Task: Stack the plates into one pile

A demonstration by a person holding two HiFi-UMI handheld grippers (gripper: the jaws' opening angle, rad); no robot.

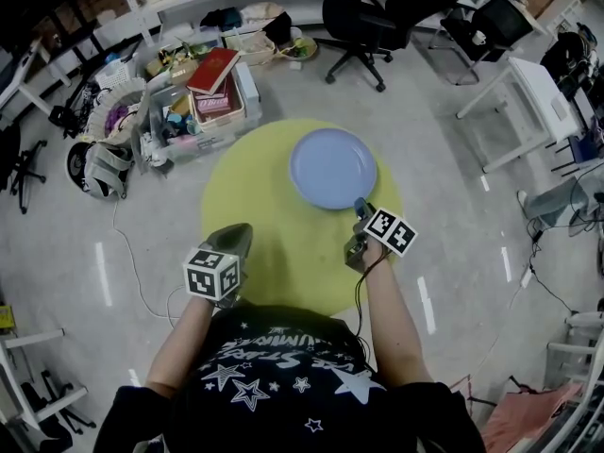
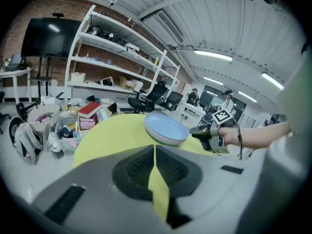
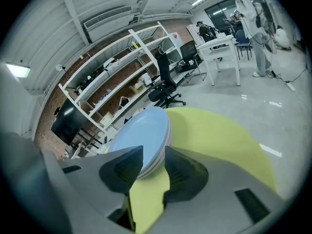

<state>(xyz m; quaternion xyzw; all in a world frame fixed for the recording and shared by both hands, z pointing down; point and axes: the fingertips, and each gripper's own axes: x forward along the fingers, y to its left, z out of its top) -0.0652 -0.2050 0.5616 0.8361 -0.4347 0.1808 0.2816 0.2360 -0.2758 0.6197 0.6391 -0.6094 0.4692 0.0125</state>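
The plate pile sits toward 1 o'clock on the round yellow counter. The right hand-held gripper stands at the pile's 5 o'clock rim, jaws apart, not pressing it. The left hand-held gripper, jaws together, empty, is at the counter's 7 o'clock edge.

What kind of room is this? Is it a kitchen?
Probably not a kitchen. It looks more like a lab or office workroom: tall white shelves loaded with gear, rolling office chairs, and crates of clutter on the floor beside the yellow table.
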